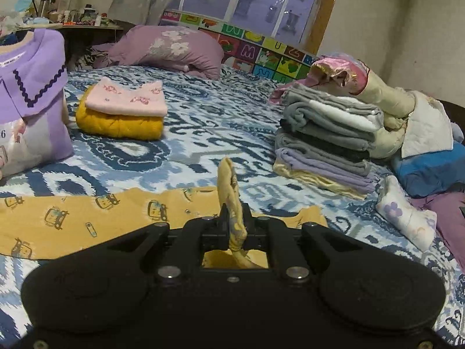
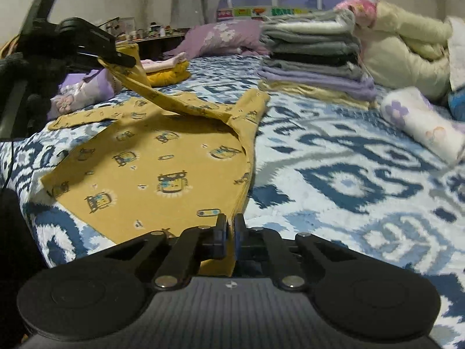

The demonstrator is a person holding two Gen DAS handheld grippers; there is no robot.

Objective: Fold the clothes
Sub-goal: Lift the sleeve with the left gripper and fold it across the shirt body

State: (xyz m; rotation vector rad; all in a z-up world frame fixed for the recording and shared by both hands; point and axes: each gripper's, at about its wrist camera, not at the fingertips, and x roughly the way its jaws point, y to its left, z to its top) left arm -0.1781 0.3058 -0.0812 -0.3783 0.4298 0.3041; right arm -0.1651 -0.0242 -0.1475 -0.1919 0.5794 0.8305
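Note:
A yellow garment with a cartoon print (image 2: pixel 162 160) lies spread on the blue-patterned bed (image 2: pixel 348 180); it also shows in the left wrist view (image 1: pixel 72 218). My right gripper (image 2: pixel 231 226) is shut on its near hem, low at the bed. My left gripper (image 1: pixel 234 218) is shut on a bunched edge of the same garment, which sticks up between the fingers. In the right wrist view my left gripper (image 2: pixel 122 56) holds that edge lifted above the bed at the left, so the cloth slopes down from it.
A tall stack of folded clothes (image 1: pixel 328 139) stands at the right, with loose bedding behind it and a small floral roll (image 1: pixel 407 215) in front. A pink-on-yellow folded pile (image 1: pixel 122 113) and a purple top (image 1: pixel 32 87) lie left. Pillow (image 1: pixel 171 49) at the back.

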